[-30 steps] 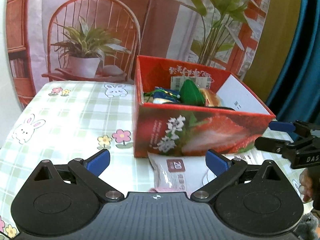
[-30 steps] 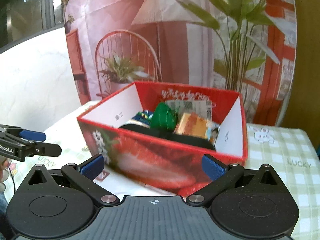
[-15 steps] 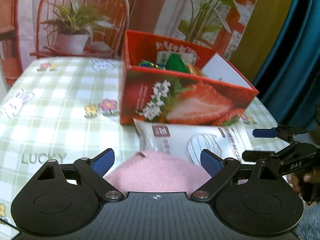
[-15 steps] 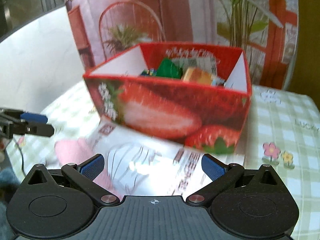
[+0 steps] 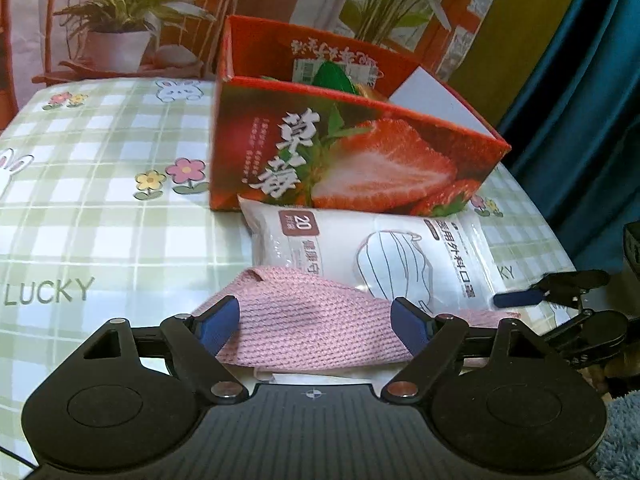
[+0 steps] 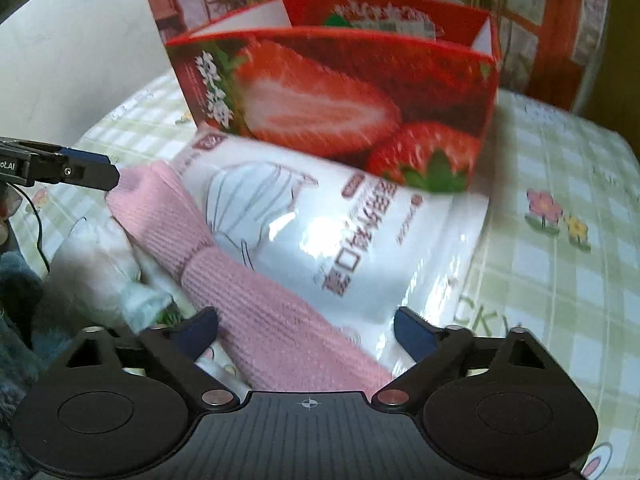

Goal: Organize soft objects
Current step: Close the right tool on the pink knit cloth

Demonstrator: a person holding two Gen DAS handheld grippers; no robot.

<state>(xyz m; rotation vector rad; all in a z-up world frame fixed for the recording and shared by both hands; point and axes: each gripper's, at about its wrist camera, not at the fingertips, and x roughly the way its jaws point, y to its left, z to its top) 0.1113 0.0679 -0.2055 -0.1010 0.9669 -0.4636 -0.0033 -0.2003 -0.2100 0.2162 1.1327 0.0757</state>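
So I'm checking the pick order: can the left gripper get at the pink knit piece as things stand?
Probably yes. The pink knit piece lies on top, already between the left gripper's closing jaws, nothing covering it; the white mask pack sits behind.

Plant-print backdrop (image 5: pixel 120 20), teal curtain (image 5: pixel 580 100)

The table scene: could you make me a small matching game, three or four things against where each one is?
Things:
1. pink knitted cloth
2. white mask packet
3. strawberry box
4. green object

Places:
A. inside the box
B. standing on the checked tablecloth, behind the packet
C. between the pads of the left tool, nearest the camera
D. flat on the table, against the front of the box

Pairs: 1-C, 2-D, 3-B, 4-A
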